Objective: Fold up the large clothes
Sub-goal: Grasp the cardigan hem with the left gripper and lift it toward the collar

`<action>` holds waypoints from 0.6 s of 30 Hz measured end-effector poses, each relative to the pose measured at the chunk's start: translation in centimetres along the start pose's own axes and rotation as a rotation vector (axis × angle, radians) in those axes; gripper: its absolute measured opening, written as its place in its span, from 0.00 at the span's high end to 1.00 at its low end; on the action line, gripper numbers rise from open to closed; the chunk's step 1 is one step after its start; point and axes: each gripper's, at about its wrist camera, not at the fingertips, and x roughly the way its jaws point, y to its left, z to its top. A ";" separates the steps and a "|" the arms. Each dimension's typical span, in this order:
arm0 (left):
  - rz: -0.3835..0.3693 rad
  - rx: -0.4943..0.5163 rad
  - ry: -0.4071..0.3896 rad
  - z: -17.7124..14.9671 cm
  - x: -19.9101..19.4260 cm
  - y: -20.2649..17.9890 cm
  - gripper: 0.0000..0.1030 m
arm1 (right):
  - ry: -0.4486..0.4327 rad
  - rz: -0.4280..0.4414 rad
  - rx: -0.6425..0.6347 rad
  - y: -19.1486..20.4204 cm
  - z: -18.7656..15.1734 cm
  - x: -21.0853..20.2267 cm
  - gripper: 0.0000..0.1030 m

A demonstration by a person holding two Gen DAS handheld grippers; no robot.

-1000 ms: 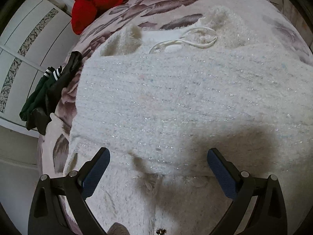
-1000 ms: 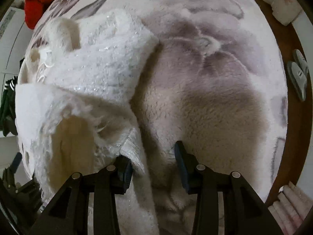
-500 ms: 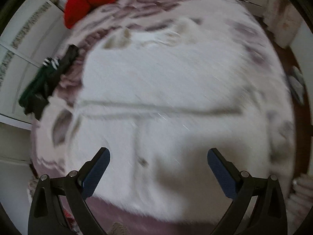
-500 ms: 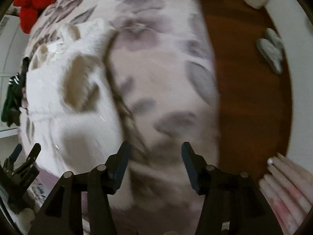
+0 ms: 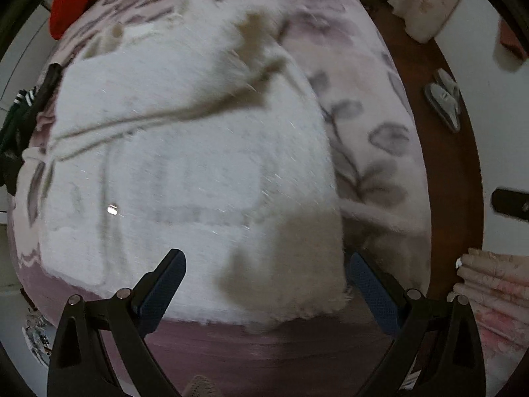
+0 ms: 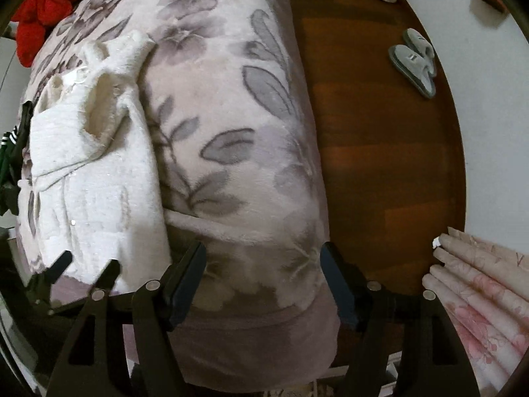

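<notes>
A fluffy white garment (image 5: 185, 152) lies folded on the flowered bed cover (image 5: 373, 106); its near hem reaches the bed's front edge. My left gripper (image 5: 264, 281) hangs open above that hem, pointing down, with nothing between its blue pads. In the right wrist view the same white garment (image 6: 92, 172) lies on the left part of the bed. My right gripper (image 6: 263, 274) hovers over the bare flowered bed cover (image 6: 231, 139) beside it; its jaws are opening and hold nothing. The left gripper's fingers (image 6: 105, 271) show at the lower left of that view.
A red garment (image 6: 43, 3) lies at the far end of the bed and a dark green one (image 6: 8, 165) hangs off its left side. Right of the bed are wooden floor (image 6: 380, 139), grey slippers (image 6: 413, 59) and a flowered curtain (image 6: 479, 281).
Both grippers have drawn back toward the bed's near edge and risen. The right gripper has let go of the white garment's edge and widened; the garment now lies flat, folded.
</notes>
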 end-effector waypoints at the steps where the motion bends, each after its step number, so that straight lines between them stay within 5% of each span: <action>1: 0.020 0.013 -0.003 -0.3 0.4 -0.7 0.00 | 0.002 -0.008 0.001 -0.3 0.0 0.2 0.29; 11: 0.402 0.364 -0.101 -2.8 5.9 -8.4 0.00 | 0.040 -0.029 0.041 -2.0 1.9 1.9 0.29; 18: 0.503 0.275 -0.108 -2.6 5.1 -7.4 0.01 | 0.035 -0.035 0.043 -2.1 3.4 1.6 0.29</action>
